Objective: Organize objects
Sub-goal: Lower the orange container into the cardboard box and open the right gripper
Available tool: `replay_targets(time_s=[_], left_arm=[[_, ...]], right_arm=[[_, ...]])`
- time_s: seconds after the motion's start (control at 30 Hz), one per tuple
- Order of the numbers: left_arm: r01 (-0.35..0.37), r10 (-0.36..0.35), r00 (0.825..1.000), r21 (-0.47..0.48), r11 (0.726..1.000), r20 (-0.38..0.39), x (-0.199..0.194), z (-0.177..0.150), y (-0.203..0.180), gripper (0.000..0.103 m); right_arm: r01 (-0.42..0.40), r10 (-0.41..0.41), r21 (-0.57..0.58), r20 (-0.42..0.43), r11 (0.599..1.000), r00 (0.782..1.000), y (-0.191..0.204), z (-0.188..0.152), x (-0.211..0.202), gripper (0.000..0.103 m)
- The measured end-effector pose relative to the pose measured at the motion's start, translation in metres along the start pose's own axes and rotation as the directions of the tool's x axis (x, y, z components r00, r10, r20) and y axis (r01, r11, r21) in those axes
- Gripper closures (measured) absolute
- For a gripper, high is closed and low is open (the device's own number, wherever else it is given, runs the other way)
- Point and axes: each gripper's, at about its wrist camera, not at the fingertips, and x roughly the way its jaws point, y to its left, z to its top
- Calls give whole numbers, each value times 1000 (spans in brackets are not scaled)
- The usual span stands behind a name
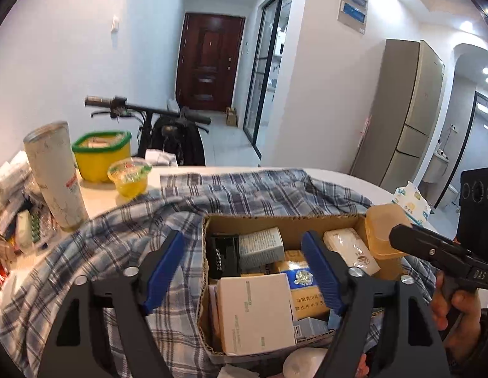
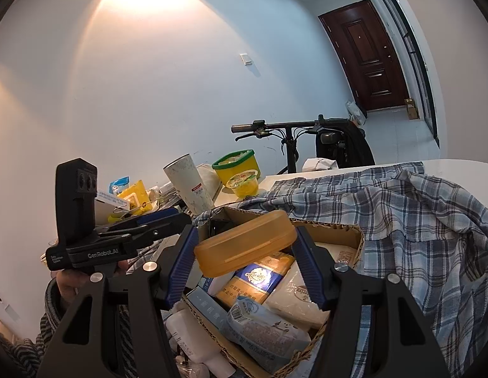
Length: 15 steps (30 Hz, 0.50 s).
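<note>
A cardboard box sits on a plaid shirt spread over a white worktop, packed with small goods: a white carton at the near left, a black item, a grey-printed packet, a blue-and-gold pack and a pale wrapped bar.

The right tongs grip an amber plastic tub by its sides, holding it tilted just above the box's open top. From the left camera the same tub shows at the box's far right corner, with the right tool's dark body beside it and a hand on its grip.

The left tongs hang open and empty over the box's near left part, one blue pad outside its left wall, the other above the packs.

Beyond the shirt stand a tall white tumbler, a yellow container with a green rim and a sealed jelly cup.
</note>
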Motion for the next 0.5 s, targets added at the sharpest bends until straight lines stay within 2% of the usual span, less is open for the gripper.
replay_targets(time_s=[0.17,0.4,0.43,0.47,0.5], left_arm=[[18,-17,997,-15,1000,79,-19,3,4,15],[18,-16,998,-44,999,60,-22,-1,9,14],[11,-9,998,-39,999,60,-24,-2,8,13],[4,-2,998,-35,999,63,-24,-3,7,3],[-3,6,998,-32,999,69,-25,-4,6,0]], right_arm=[[4,-4,5,3,1000,1000,-2,0,-1,42],[11,-11,9,1,1000,1000,-3,1,0,42],[12,-12,10,1,1000,1000,-3,2,0,42],[14,-14,9,0,1000,1000,-3,2,0,42],[20,-20,7,-1,1000,1000,-2,2,-1,42]])
